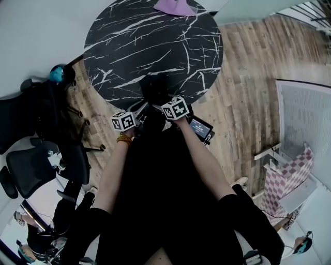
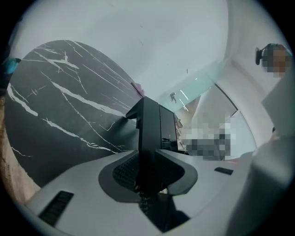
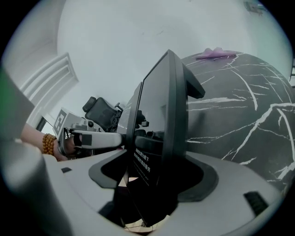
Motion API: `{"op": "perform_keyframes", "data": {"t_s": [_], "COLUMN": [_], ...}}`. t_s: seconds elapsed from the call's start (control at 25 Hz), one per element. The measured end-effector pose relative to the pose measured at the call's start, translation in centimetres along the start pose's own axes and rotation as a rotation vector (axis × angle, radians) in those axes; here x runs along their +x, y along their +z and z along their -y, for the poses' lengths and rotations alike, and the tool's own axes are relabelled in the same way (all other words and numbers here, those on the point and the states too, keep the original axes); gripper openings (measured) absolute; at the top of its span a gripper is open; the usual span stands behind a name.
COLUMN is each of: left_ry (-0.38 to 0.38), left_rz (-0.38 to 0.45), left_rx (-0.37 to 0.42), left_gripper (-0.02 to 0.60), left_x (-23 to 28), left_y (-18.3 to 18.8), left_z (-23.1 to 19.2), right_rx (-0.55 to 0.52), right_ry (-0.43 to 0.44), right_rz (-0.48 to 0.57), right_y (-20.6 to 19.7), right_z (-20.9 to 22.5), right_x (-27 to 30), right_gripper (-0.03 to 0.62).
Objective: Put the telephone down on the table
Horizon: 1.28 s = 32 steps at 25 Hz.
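A: What is pictured at the near edge of the round black marble table (image 1: 155,41)?
B: A black telephone (image 1: 154,89) is shown held upright there, over the rim closest to the person, between two grippers. Whether its base rests on the marble cannot be told

A: How is it gripped?
B: The left gripper (image 2: 150,174) is seen closed narrowly on a thin edge of the telephone, with both dark pads (image 2: 122,170) pressed against it. The right gripper (image 3: 159,173) is set much wider. Its jaws are clamped across the thick body, and the glossy screen is turned toward one pad

A: What else is caught in the frame?
B: The marker cubes (image 1: 124,121) are seen side by side just short of the table edge, and a beaded bracelet (image 1: 124,138) is worn on the left wrist. A purple item (image 1: 176,6) is seen lying at the far rim, well apart from the telephone. Black office chairs (image 1: 36,171) are shown on the wooden floor (image 1: 248,67) at the left of the head view
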<state>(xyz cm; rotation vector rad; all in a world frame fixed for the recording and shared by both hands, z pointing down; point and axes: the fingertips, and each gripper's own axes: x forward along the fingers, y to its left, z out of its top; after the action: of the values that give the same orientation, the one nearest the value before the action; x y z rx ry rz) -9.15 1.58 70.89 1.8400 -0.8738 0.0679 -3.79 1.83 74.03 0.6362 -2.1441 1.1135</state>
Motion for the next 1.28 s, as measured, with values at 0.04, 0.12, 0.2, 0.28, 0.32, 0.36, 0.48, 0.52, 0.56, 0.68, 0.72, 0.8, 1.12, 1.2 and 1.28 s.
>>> {"op": "perform_keyframes", "data": {"t_s": [0.04,0.12,0.2,0.28,0.32,0.36,0.48,0.52,0.56,0.68,0.72,0.8,1.12,1.2,1.28], "left_ry": [0.002,0.002,0.004,0.011,0.012,0.011,0.002,-0.001,-0.005,-0.010,-0.007,-0.002,-0.024,-0.023,-0.017], "left_rz": [0.002,0.001,0.000,-0.002,-0.001,-0.002,-0.015,-0.020,-0.025,-0.038,-0.042,-0.047,-0.059,-0.060,-0.058], "left_rx": [0.000,0.006,0.013,0.020,0.022,0.024,0.041,0.046,0.049,0.061,0.066,0.074,0.052,0.048,0.045], "left_gripper": [0.110,0.110,0.109,0.106,0.104,0.105,0.106,0.106,0.106,0.106,0.106,0.106,0.106,0.106,0.106], "left_x": [0.0,0.0,0.0,0.0,0.0,0.1,0.5,0.6,0.7,0.8,0.9,1.0,0.8,0.7,0.7], "left_y": [0.0,0.0,0.0,-0.1,-0.1,-0.1,-0.3,-0.4,-0.4,-0.4,-0.5,-0.6,-0.7,-0.7,-0.7], "left_z": [0.0,0.0,-0.1,-0.3,-0.3,-0.2,0.3,0.4,0.5,0.6,0.7,0.7,0.8,0.7,0.6], "right_rx": [-0.004,-0.011,-0.017,-0.016,-0.008,0.005,0.064,0.083,0.101,0.124,0.124,0.115,0.019,-0.007,-0.031], "right_ry": [-0.005,-0.015,-0.018,-0.016,-0.007,0.007,0.051,0.057,0.060,0.066,0.068,0.077,0.060,0.055,0.050], "right_rz": [0.003,0.011,0.016,0.021,0.023,0.024,0.033,0.041,0.048,0.059,0.060,0.062,0.045,0.049,0.052], "right_y": [0.1,0.4,0.5,0.5,0.4,0.1,-0.4,-0.4,-0.4,-0.4,-0.4,-0.4,-0.4,-0.3,-0.2], "right_z": [0.0,0.0,0.1,0.1,0.2,0.2,0.6,0.7,0.8,0.8,0.8,0.9,0.9,0.8,0.8], "right_x": [-0.1,-0.2,-0.3,-0.3,-0.3,-0.2,-0.1,-0.3,-0.4,-0.6,-0.6,-0.8,-0.7,-0.7,-0.6], "right_gripper": [0.291,0.292,0.293,0.295,0.295,0.295,0.295,0.295,0.295,0.293,0.293,0.293,0.295,0.298,0.299]}}
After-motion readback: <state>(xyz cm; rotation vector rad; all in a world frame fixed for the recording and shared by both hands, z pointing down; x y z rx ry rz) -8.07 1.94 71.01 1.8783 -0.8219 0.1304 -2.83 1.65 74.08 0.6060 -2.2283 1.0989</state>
